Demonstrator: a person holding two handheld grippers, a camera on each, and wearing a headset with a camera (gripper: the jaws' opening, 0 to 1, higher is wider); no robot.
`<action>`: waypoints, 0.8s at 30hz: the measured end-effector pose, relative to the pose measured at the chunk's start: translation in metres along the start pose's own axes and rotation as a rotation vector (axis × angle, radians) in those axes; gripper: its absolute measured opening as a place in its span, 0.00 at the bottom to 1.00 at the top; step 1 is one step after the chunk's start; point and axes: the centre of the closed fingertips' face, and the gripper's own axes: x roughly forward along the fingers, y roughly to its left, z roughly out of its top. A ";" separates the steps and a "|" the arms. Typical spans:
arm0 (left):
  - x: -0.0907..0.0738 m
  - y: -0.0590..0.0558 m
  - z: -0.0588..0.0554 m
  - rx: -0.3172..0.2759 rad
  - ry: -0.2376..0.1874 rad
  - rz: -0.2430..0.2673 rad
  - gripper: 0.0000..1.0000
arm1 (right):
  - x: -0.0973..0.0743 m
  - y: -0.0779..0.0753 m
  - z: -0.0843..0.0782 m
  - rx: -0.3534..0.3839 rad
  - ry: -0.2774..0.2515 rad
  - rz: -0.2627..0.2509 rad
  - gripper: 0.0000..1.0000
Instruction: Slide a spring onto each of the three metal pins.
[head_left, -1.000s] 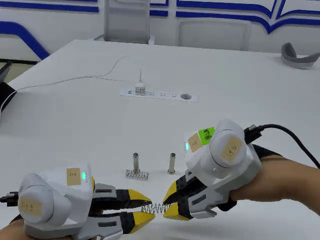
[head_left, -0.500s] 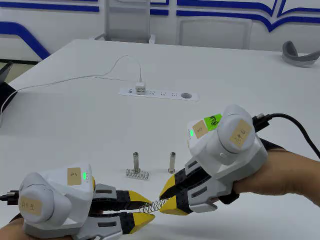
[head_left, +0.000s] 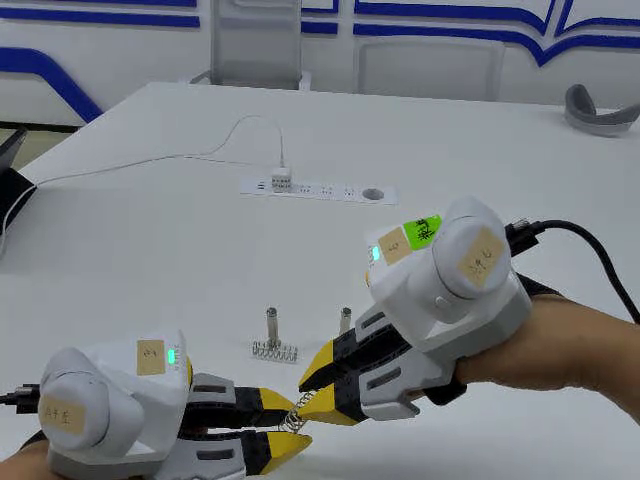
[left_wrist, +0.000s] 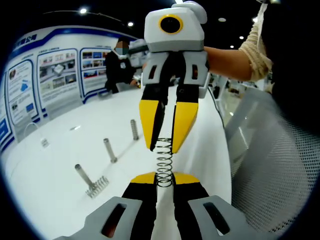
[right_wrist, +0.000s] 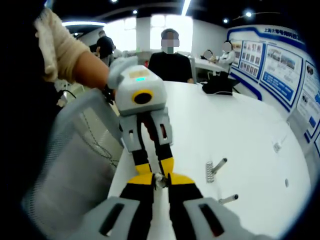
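Table (head_left: 150, 250), white, bears a power strip (head_left: 318, 188); left gripper (head_left: 291, 422) and right gripper (head_left: 303, 393) each pinch the spring (head_left: 296, 411).

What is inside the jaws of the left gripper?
One end of a spring; the left gripper is shut on it. The right gripper grips the other end. Clamped coils are covered.

Worktop (head_left: 150, 230) matt white and smooth; pins (left_wrist: 109, 150) and spring (left_wrist: 164, 165) of bright bare metal, the spring fine coiled wire; left tongs (head_left: 292, 422) and right tongs (head_left: 300, 396) in smooth white plastic shells with matt black arms and yellow tips.
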 end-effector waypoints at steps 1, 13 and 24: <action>0.000 0.000 0.000 -0.001 -0.001 0.000 0.11 | 0.000 0.000 0.001 -0.001 -0.003 -0.001 0.12; -0.002 0.001 0.005 -0.038 -0.038 0.006 0.11 | 0.005 -0.001 0.015 -0.012 -0.044 -0.027 0.13; -0.003 0.003 0.008 -0.042 -0.055 0.015 0.11 | 0.004 -0.002 0.011 0.021 -0.049 -0.049 0.14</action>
